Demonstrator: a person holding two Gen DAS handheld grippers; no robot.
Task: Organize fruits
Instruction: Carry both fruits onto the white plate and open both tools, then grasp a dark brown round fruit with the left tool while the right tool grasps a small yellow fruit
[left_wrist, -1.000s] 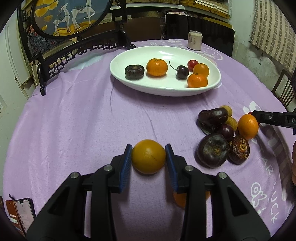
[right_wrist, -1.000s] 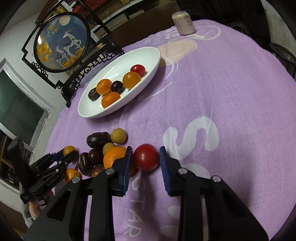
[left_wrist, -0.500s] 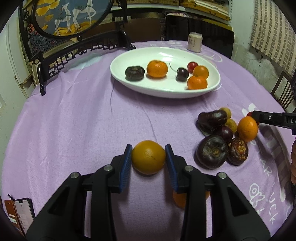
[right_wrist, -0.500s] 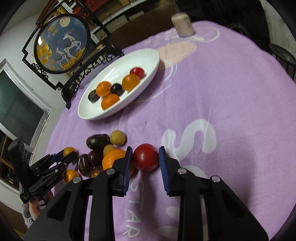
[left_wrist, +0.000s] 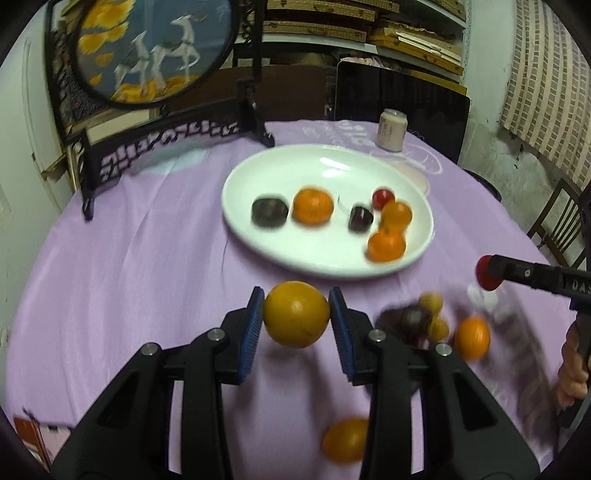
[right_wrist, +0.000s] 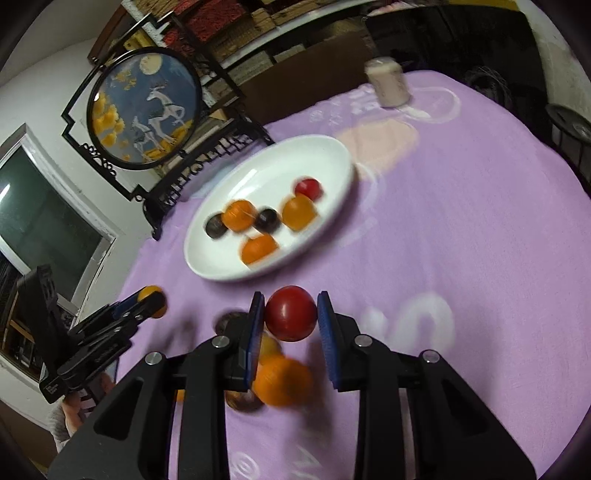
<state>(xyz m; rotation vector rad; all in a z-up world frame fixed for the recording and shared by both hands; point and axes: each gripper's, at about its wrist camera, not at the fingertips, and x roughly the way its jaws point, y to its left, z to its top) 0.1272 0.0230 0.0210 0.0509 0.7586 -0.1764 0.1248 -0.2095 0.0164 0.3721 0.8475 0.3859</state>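
My left gripper (left_wrist: 296, 324) is shut on an orange (left_wrist: 296, 314) and holds it above the purple cloth, short of the white plate (left_wrist: 266, 243). My right gripper (right_wrist: 291, 319) is shut on a red fruit (right_wrist: 291, 312), lifted above the loose fruit pile (right_wrist: 280, 380). The plate (right_wrist: 207, 266) holds several oranges, dark fruits and a small red one. In the left wrist view the right gripper's tip shows at the right with the red fruit (left_wrist: 487, 272). The left gripper with its orange (right_wrist: 152, 295) shows at the left of the right wrist view.
A loose pile of dark, yellow and orange fruits (left_wrist: 432, 325) lies on the cloth at the right. One more orange (left_wrist: 345, 439) lies under my left gripper. A can (left_wrist: 392, 130) stands behind the plate. A framed deer screen (left_wrist: 155, 51) stands at the back left.
Both grippers have lifted their fruits off the cloth and moved forward toward the plate. The views are now blurred by motion.
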